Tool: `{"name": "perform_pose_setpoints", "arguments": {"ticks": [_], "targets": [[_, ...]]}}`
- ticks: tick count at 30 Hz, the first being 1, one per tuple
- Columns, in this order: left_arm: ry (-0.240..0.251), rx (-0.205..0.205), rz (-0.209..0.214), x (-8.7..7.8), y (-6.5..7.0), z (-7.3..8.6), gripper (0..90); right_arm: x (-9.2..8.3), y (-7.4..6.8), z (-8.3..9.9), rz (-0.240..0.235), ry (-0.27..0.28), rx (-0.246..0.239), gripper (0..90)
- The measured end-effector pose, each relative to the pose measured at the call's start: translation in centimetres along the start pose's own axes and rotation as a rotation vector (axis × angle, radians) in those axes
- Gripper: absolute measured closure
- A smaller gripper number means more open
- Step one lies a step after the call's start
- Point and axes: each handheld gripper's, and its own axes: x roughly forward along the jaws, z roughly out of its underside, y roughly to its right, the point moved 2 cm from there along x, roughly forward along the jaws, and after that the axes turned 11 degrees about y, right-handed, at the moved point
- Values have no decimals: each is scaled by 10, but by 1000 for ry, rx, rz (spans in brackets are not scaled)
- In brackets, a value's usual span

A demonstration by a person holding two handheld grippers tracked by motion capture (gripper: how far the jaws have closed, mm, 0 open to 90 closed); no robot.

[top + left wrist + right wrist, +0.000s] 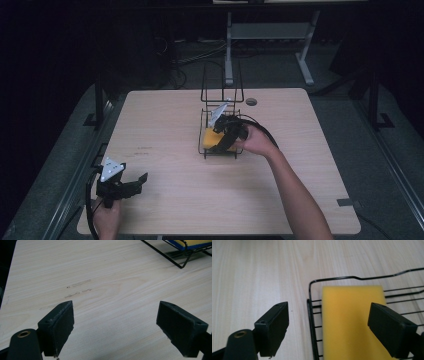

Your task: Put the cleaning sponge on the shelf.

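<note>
Lab, bare test table [165, 125], floor cables [190, 55]

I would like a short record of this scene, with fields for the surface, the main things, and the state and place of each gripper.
surface: pale wooden table
rack: black wire rack near the table's far middle
sponge: yellow sponge lying flat in the rack's tray
right gripper: right gripper open, over the sponge, jaws apart and not touching it
left gripper: left gripper open, holding nothing, above bare table at the near left corner
marks: faint scuffs on the wood
</note>
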Motion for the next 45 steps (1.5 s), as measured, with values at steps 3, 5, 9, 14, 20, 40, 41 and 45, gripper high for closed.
{"name": "perform_pose_setpoints", "arguments": {"ticks": [3,5,9,14,20,40,41,45], "targets": [[-3,-2,-1,0,0,0,141,2,-3,1,3,-15,-7,169],[0,2,0,0,1,0,141,2,-5,1,2,-15,-17,169],[2,-3,-1,0,0,0,140,2,-9,1,5,-11,-19,169],[5,-5,-4,0,0,-1,141,1,-16,3,9,1,-31,169],[2,-1,-3,1,1,-1,141,-3,-26,6,1,9,-42,169],[-3,16,6,1,6,-1,141,-16,-58,32,0,0,-63,163],[-3,18,6,1,6,-1,141,-16,-58,33,0,-1,-66,163],[4,15,7,1,7,-1,140,-17,-60,35,4,-7,-53,163]]}}
